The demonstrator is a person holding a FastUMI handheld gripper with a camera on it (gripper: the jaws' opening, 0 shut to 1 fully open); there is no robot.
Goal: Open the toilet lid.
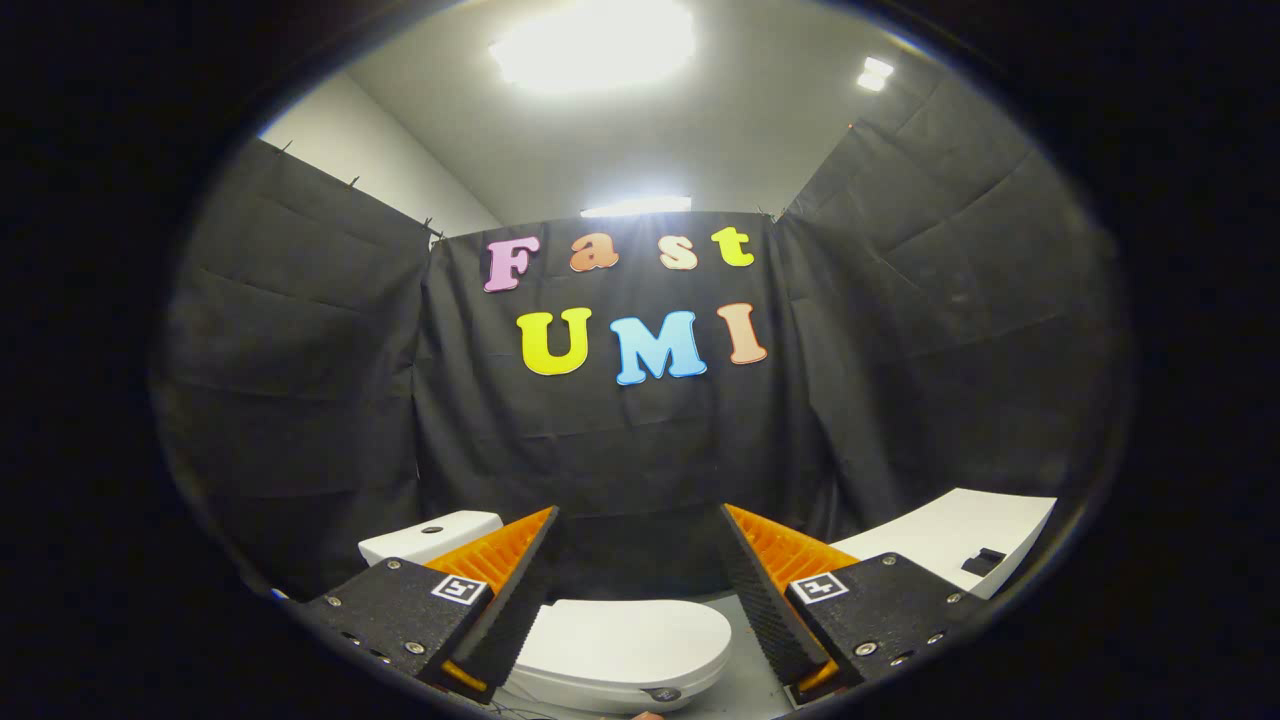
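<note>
While the gripper (640,560) hangs in the air above the fixture, its two fingers (515,590) stand wide apart and grip nothing, with only open space and the dark cloth wall (620,450) seen between their tips. Seen from the gripper view, the toilet lid (625,640) lies below and just ahead of the fingers, flat and closed on the bowl, its white oval top showing in the gap between them and reaching partly under the left finger. Neither finger touches the lid; both sit clearly above it. A small round dark fitting (662,693) shows at the lid's near rim, closer to the right finger. Beyond the left finger stands the white cistern (430,537), with a small button on its top, backed against the cloth wall. Beyond the right finger a white slab-like surface (950,540) juts out from the side, carrying a small dark object (985,560) whose kind cannot be made out. Pale grey floor (745,670) shows beside the bowl, between the lid and the right finger. Overhead, bright ceiling lights (595,45) glare above the cloth wall.
</note>
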